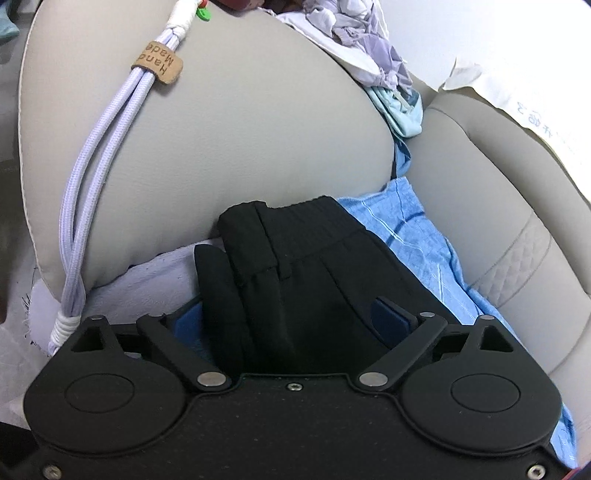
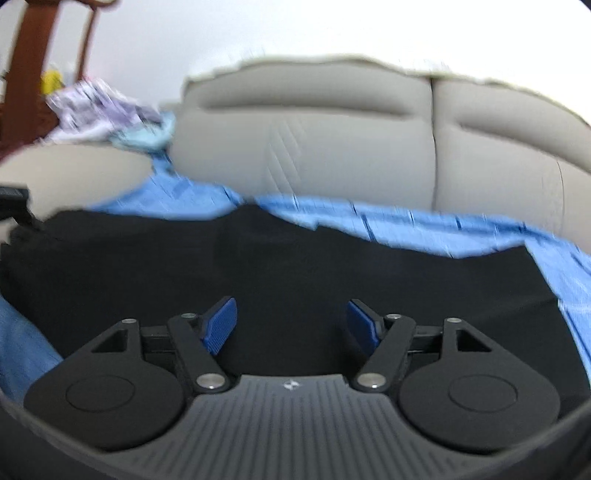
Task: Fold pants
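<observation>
The black pants (image 1: pixel 295 258) lie on a blue cloth on a beige sofa. In the left wrist view their waistband end (image 1: pixel 291 214) is bunched between the fingers of my left gripper (image 1: pixel 288 314), whose jaws stand wide around the cloth; I cannot tell whether they pinch it. In the right wrist view the pants (image 2: pixel 258 258) spread flat and wide across the blue cloth. My right gripper (image 2: pixel 291 325) is open just above them, blue pads (image 2: pixel 221 323) apart, holding nothing. That view is blurred.
The blue cloth (image 1: pixel 417 236) (image 2: pixel 406 225) covers the sofa seat. A beige armrest cushion (image 1: pixel 229 140) rises just behind the pants, with a lilac cord (image 1: pixel 96 177) over it. Crumpled clothes (image 1: pixel 362 33) (image 2: pixel 110 114) pile on top. The sofa backrest (image 2: pixel 351 147) stands behind.
</observation>
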Demonstrator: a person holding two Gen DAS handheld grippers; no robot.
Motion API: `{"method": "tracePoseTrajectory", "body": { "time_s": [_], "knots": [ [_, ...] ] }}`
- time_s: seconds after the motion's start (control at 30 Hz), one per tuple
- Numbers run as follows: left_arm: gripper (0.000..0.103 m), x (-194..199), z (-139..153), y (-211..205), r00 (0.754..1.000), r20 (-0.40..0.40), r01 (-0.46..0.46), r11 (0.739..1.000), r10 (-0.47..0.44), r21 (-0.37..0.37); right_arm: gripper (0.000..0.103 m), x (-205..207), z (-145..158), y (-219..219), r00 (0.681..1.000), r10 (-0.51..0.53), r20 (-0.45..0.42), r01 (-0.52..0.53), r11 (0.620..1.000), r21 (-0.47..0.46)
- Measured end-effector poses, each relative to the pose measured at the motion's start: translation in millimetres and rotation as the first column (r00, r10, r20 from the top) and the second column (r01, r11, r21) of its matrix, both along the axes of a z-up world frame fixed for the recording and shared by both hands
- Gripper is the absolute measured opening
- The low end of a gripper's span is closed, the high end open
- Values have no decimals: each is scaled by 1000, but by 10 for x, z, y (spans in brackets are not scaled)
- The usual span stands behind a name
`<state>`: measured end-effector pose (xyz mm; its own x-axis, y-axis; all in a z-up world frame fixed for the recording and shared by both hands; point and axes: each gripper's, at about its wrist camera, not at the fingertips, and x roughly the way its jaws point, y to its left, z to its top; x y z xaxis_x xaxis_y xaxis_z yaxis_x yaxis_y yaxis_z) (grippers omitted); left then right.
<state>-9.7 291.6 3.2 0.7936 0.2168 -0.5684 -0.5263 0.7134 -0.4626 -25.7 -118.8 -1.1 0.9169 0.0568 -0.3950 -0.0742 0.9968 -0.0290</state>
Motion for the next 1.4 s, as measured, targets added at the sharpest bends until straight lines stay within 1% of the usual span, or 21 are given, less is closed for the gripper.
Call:
{"method": "tracePoseTrajectory", "body": {
  "time_s": [0.03,0.07,0.1,0.23,0.33,0.43,0.53,0.57,0.63,0.67,0.73,0.77,0.8,0.87,0.9,1.0,1.1,1.17,1.27,1.33,1.4],
  "knots": [
    [67,1,1,-27,1000,-3,-23,1000,23,19,79,16,-49,-12,1000,-8,-21,8,1000,5],
    [56,4,-3,-49,999,-13,-42,998,42,38,79,34,-79,-16,999,-10,-33,11,1000,14],
    [37,5,-5,-63,998,-27,-64,996,65,58,79,20,-95,-19,1000,-12,-24,13,1000,20],
    [12,-45,33,-82,994,-5,-105,993,106,61,79,8,-102,-37,1000,1,-27,-1,1000,29],
    [11,-78,249,-268,998,35,-59,985,55,159,79,-34,-92,-102,999,14,-29,-12,999,47],
    [11,-54,586,-571,993,99,33,970,-59,239,79,-75,-38,-231,1000,7,-29,-4,996,87],
    [11,76,976,-1085,961,151,174,930,-232,324,79,-166,35,-445,999,-37,-18,39,991,130],
    [11,129,1098,-1330,937,162,238,904,-310,356,79,-203,68,-547,998,-62,-11,63,987,146],
    [11,223,1273,-1858,864,164,382,832,-476,403,79,-273,136,-790,993,-122,-7,121,975,188],
    [11,263,1325,-2165,809,152,465,777,-567,424,79,-315,170,-943,987,-161,-8,159,963,217],
    [13,356,1328,-2742,679,98,631,646,-728,430,79,-396,225,-1238,972,-235,-21,232,934,271],
    [14,402,1279,-3017,607,57,708,572,-793,414,79,-437,241,-1380,962,-271,-26,267,918,295],
    [17,460,1176,-3324,524,-4,787,482,-852,386,79,-491,254,-1534,950,-311,-29,303,898,319],
    [24,531,940,-3747,419,-125,879,366,-899,307,79,-578,249,-1760,929,-368,-36,357,869,342],
    [26,541,837,-3861,399,-166,898,348,-902,270,79,-616,241,-1848,920,-390,-42,379,858,348],
    [47,483,632,-3892,383,-195,918,348,-903,191,79,-706,206,-2026,910,-411,-53,400,840,367],
    [51,377,568,-3629,389,-192,921,372,-901,120,79,-756,167,-2053,921,-387,-43,373,843,387],
    [52,255,510,-3414,431,-194,902,412,-881,132,79,-746,141,-2001,933,-357,-37,341,852,398],
    [52,83,452,-3095,542,-225,839,504,-810,205,79,-625,105,-1855,944,-328,-45,320,870,374],
    [46,18,390,-3000,593,-272,803,537,-758,258,79,-511,86,-1794,936,-348,-56,344,866,362],
    [46,-8,294,-2897,617,-322,786,554,-718,274,79,-390,82,-1779,931,-360,-62,357,859,367]
  ]
}}
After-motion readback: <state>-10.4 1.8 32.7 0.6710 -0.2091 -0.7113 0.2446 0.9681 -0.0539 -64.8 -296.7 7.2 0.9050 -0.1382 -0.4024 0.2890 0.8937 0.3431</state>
